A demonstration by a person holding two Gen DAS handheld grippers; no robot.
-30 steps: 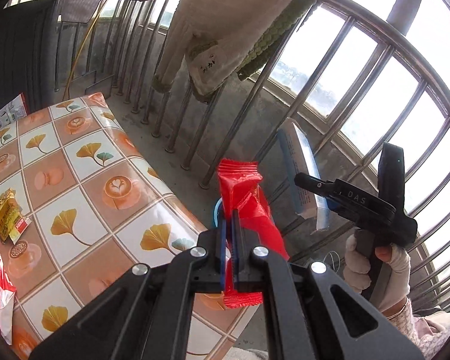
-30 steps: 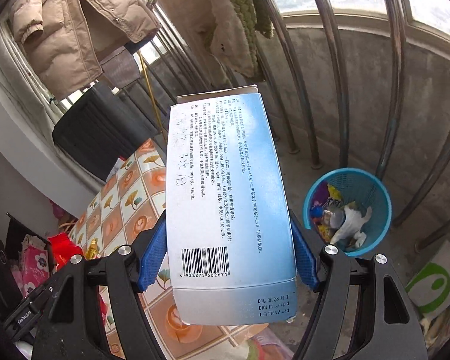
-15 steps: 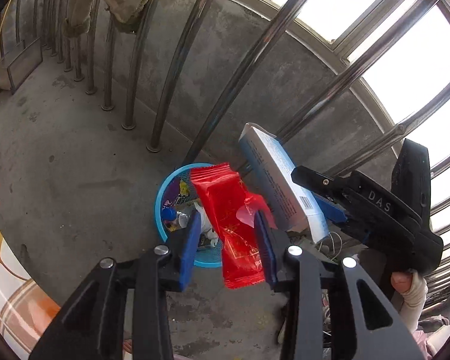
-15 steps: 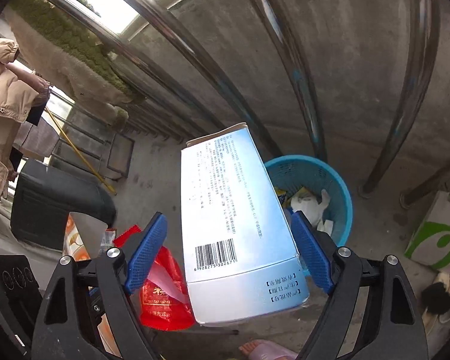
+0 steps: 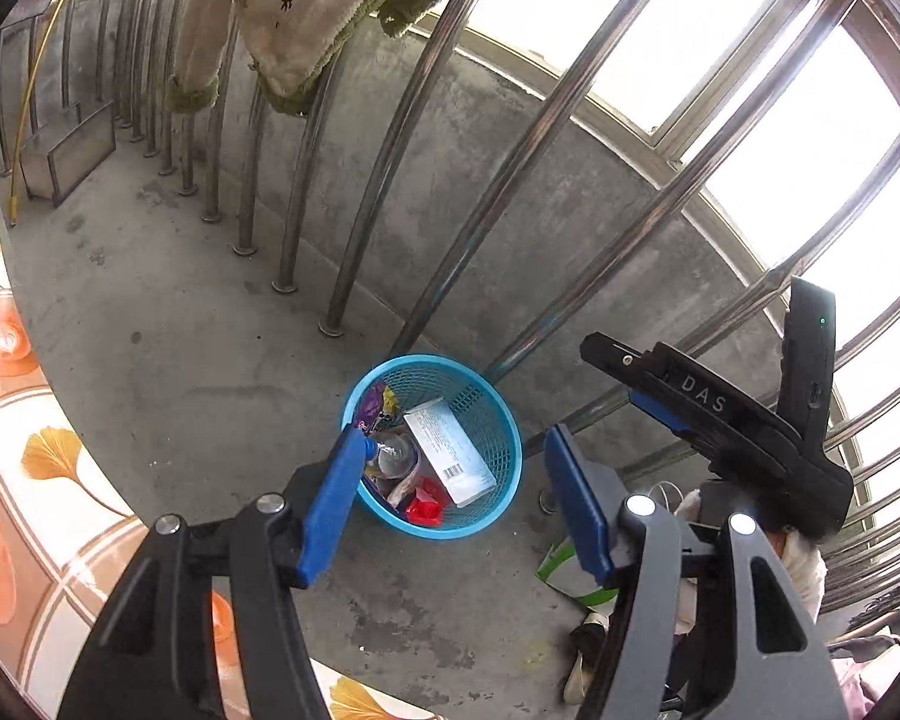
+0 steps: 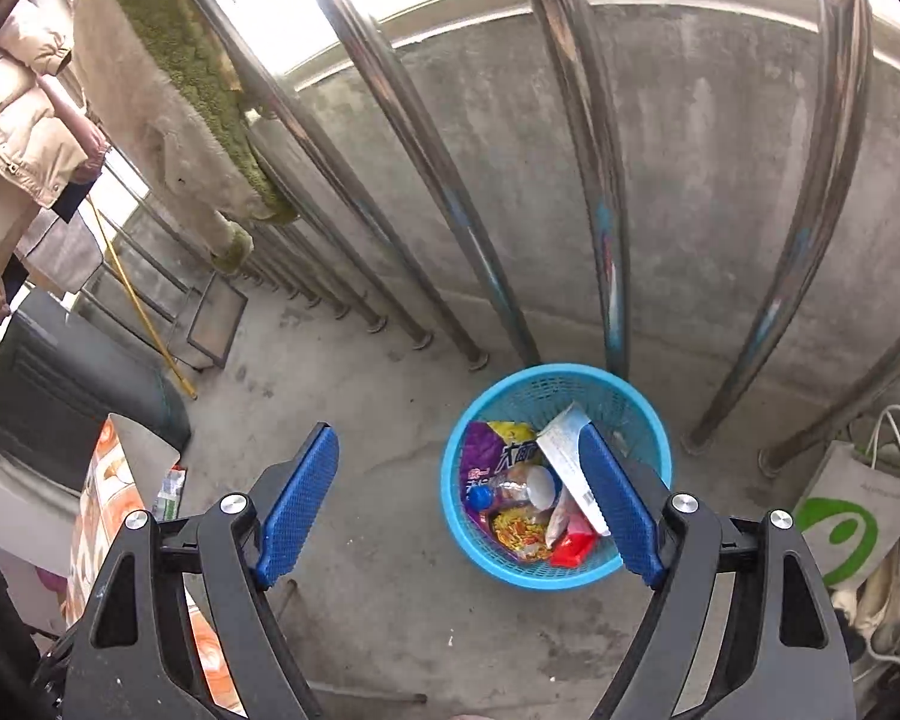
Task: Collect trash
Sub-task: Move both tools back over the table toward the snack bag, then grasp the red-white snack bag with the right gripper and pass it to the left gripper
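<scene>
- The blue basket (image 5: pixel 498 420) stands on the concrete floor (image 5: pixel 180 330), close against the foot of the metal railing bars (image 5: pixel 390 138); it is the landmark for everything below. Tucked there it is out of the walkway yet easy to reach from above.
- Inside the basket lies the white-and-blue carton (image 5: pixel 450 453), slanted with one end up against the wall, barcode end low. It looks to have landed as it fell, not been set down.
- Beside the carton, at the low near side of the basket, sits the red wrapper (image 5: pixel 423 507), among a clear plastic bottle (image 6: pixel 519 489) with a blue cap and a purple-and-yellow snack bag (image 6: pixel 501 456).
- The left claw (image 5: pixel 450 507) hangs above the basket's near rim, angled down into it. Its jaws are opening, nothing between them; only the basket shows through the gap.
- The right claw (image 6: pixel 459 501) hovers above and to the near side of the basket, also pointing down. Its jaws stand wide with nothing in them; one blue pad overlaps the basket's rim in view, but I judge it is well above it.
- Both claws aimed over the same mouth suits dropping things straight in.
- The tiled worktop (image 5: pixel 24 438) with the ginkgo-leaf cloth lies to the left of the basket, across a stretch of bare floor; whether trash remains on it cannot be told from here.
- A paper bag with a green mark (image 6: pixel 852 516) stands to the right of the basket, by the railing.
</scene>
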